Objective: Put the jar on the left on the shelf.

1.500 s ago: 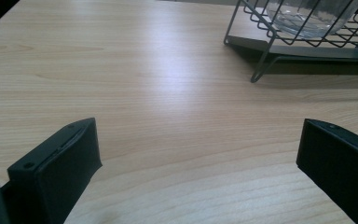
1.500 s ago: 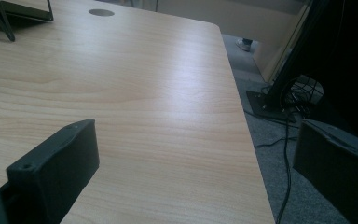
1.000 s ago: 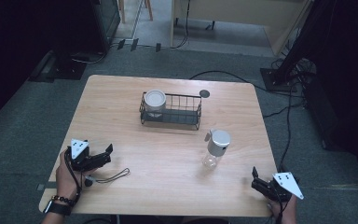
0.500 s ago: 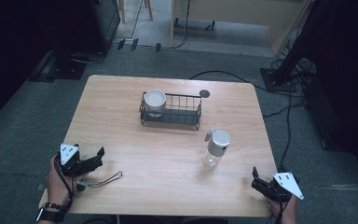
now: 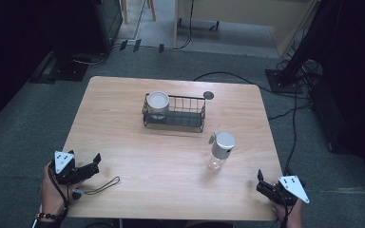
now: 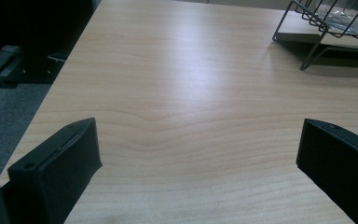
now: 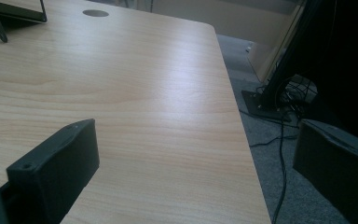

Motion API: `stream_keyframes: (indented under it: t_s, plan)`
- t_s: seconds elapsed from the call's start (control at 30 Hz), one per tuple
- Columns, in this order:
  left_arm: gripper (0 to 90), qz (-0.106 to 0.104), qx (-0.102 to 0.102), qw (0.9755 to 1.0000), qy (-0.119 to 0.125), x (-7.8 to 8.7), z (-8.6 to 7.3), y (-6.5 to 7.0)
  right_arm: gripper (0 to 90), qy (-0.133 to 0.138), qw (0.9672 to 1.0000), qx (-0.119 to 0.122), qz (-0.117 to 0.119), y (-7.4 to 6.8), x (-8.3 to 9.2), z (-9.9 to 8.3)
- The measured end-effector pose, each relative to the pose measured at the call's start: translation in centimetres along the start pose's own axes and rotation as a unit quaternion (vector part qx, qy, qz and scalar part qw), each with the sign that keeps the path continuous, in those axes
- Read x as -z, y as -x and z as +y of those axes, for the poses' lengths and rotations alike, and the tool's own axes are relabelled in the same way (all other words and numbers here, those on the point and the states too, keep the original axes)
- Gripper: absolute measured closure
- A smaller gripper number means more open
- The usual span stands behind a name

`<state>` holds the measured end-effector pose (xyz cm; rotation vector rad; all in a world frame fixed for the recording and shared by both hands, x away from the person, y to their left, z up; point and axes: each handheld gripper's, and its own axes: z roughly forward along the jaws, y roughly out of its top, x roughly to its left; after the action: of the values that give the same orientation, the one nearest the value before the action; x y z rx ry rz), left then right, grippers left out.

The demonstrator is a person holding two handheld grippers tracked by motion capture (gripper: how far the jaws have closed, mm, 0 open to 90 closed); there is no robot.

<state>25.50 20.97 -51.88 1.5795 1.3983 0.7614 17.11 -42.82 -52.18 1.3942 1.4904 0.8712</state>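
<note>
Reaching from 4 o'clock, the right gripper (image 5: 265,186), jaws wide and empty, should take the jar (image 5: 220,151) below its lid, squarely. Left gripper (image 5: 91,165), also wide, waits at 8 o'clock; basket (image 5: 185,112) lies beyond.

Wooden table (image 5: 138,142) with wire basket (image 5: 180,114) and capped jar (image 5: 220,151).

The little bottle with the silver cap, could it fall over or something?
It might. The bottle stands upright and alone on the table, narrow, with a big cap, so a sideways bump from the right tongs could tip it. The wire basket already holds a jar at its left end; a clumsy drop there could knock them together. The left tongs trail a cord that could snag.
</note>
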Motion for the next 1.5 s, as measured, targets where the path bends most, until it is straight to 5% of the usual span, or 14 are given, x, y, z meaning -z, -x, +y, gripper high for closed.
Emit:
stream_keyframes:
  t_s: [0.73,1.07,1.5]
  plan:
    - [0.0,-0.002,0.011,0.9999,0.0,2.5,-0.8,-3.1,0.0,-0.002,1.0,-0.001,-0.002,0.0,0.0,0.0]
    - [3.4,-0.022,0.042,0.9988,0.006,3.3,-1.2,-4.3,0.0,0.0,1.0,-0.006,0.001,0.2,0.0,0.0]
    - [0.0,-0.032,0.019,0.9993,-0.004,4.0,-1.5,-4.6,0.0,0.002,0.9992,-0.038,0.014,0.9,0.1,0.1]
